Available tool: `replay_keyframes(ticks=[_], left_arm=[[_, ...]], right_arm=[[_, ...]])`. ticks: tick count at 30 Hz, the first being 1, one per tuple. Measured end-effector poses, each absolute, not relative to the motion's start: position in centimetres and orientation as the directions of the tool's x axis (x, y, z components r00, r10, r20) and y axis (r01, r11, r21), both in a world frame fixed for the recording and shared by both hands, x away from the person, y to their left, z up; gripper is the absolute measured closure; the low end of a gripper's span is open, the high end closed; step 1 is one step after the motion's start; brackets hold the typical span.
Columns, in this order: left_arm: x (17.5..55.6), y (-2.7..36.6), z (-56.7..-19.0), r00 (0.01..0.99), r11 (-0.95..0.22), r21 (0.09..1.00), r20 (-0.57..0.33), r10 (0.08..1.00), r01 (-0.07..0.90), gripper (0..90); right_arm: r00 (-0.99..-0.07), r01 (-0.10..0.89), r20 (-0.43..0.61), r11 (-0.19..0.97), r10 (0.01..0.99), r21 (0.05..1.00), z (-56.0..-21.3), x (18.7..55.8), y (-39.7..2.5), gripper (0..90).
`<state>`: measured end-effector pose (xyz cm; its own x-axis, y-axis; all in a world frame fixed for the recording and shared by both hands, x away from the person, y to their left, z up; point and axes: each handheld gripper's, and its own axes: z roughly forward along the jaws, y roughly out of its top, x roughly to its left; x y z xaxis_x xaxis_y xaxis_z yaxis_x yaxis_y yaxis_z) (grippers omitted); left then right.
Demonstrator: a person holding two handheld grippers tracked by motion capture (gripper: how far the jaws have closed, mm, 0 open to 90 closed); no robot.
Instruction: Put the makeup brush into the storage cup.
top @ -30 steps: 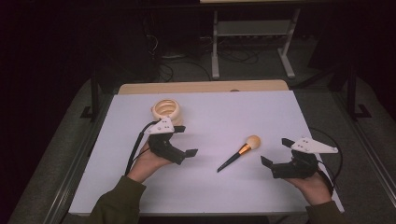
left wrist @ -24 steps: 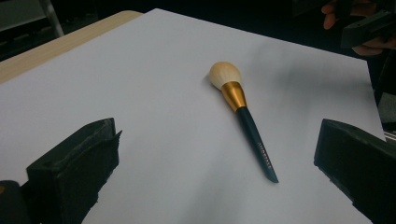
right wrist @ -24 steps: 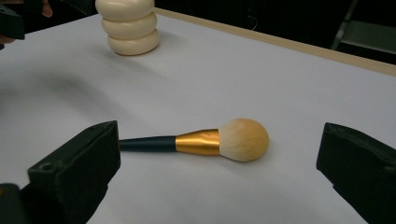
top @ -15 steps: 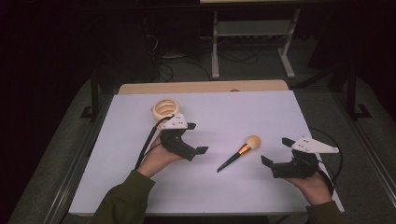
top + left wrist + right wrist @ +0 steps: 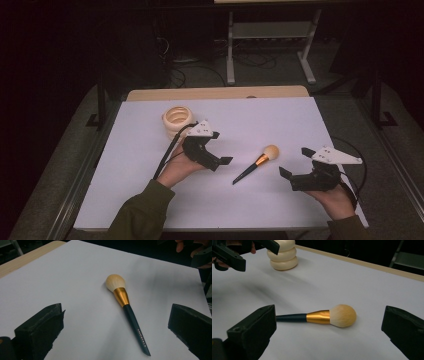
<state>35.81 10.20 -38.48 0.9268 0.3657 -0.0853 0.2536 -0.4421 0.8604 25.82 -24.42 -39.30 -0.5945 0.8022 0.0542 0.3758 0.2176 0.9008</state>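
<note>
The makeup brush (image 5: 126, 307) is lying between the spread jaws of the left gripper (image 5: 215, 152); the right gripper (image 5: 295, 167), also spread, is facing its bristles, the cream ringed holder (image 5: 282, 255) showing beyond.

Bare table (image 5: 300, 125) surrounds brush (image 5: 256, 164); holder (image 5: 177, 121) well apart.

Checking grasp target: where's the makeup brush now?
In the high view, the makeup brush lies flat on the white table, between the left gripper and right gripper.

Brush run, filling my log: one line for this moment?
brush: flat on table | left tongs: open, near brush | right tongs: open
</note>
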Motion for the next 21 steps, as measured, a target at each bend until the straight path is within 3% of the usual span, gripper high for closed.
replay_keyframes(ticks=[21], left_arm=[[37.2,6.9,-39.5,0.935,-0.514,0.813,-0.099,0.339,0.273,0.1]], right_arm=[[-0.596,0.381,0.060,0.216,0.801,0.899,-39.4,25.9,-24.3,0.0]])
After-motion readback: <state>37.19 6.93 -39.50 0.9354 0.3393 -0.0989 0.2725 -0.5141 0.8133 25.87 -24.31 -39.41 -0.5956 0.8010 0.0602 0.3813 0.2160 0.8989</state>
